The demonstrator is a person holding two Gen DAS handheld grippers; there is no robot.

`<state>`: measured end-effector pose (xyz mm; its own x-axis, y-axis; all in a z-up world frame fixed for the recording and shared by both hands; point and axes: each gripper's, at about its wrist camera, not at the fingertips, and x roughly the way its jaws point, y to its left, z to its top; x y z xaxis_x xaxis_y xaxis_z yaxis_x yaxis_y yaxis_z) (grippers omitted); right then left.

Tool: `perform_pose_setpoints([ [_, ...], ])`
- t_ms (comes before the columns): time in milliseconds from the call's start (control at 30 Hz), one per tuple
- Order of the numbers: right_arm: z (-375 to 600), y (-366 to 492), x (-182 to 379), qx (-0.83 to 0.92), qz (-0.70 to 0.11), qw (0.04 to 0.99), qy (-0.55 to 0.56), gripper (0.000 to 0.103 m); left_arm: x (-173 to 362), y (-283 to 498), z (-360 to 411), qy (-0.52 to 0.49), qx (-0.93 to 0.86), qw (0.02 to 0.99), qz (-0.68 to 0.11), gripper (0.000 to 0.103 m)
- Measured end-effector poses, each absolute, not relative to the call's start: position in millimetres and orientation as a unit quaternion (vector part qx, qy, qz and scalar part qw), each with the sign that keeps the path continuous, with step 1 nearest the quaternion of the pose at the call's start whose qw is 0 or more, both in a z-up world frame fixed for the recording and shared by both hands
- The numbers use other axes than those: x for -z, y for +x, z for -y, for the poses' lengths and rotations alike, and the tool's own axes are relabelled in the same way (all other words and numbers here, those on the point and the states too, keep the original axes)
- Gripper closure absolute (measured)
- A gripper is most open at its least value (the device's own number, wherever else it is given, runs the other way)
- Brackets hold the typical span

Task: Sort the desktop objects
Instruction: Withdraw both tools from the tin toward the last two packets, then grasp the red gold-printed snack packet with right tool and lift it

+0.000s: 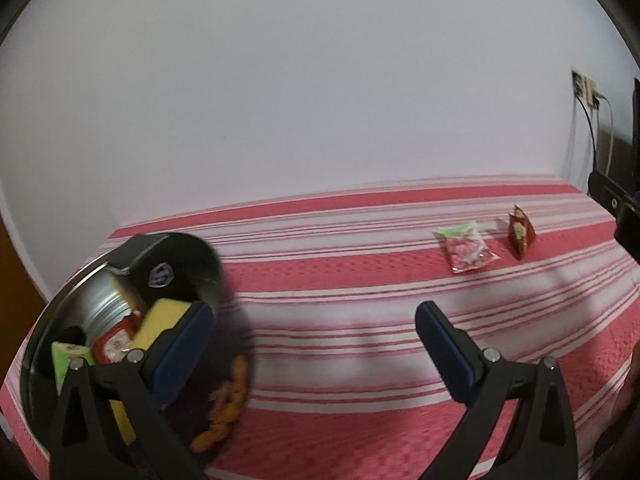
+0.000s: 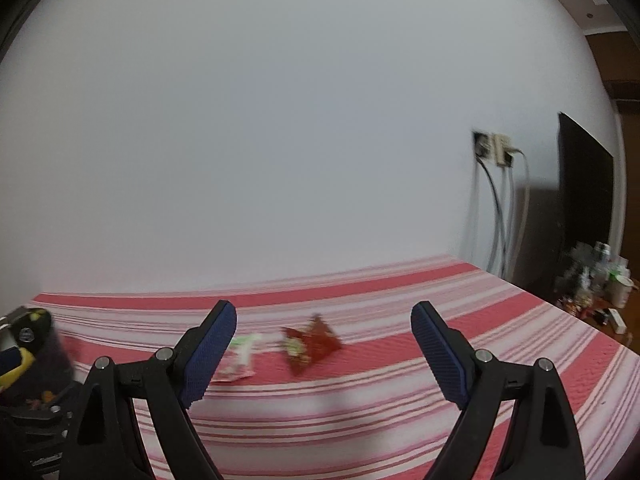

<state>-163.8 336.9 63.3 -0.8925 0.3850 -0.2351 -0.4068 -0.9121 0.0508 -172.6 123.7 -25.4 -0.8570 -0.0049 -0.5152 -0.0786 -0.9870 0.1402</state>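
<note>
A round metal tin (image 1: 92, 292) with a dark printed outside stands on the red-and-white striped cloth at the left and holds yellow, red and green packets. My left gripper (image 1: 314, 322) is open and empty, its left finger beside the tin. Two packets lie far right on the cloth: a green-and-pink one (image 1: 466, 251) and a red one (image 1: 521, 232). In the right wrist view my right gripper (image 2: 324, 322) is open and empty, above and short of the red packet (image 2: 310, 344) and the green-and-pink packet (image 2: 240, 360). The tin (image 2: 32, 352) shows at the far left.
A white wall backs the striped table (image 1: 360, 320). A wall socket with hanging cables (image 2: 496, 184) and a dark panel (image 2: 584, 192) stand at the right. A side surface with bottles and cups (image 2: 600, 280) lies past the table's right edge.
</note>
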Motion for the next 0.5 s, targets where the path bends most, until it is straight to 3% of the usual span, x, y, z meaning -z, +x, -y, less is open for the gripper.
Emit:
perform_pose_setpoints([
  [500, -392.0, -230.1, -38.8, -0.955, -0.07, 0.147, -0.247, 0.012, 44.7, -251.4, -194.2, -0.359, -0.926, 0.071, -0.088, 0.001],
])
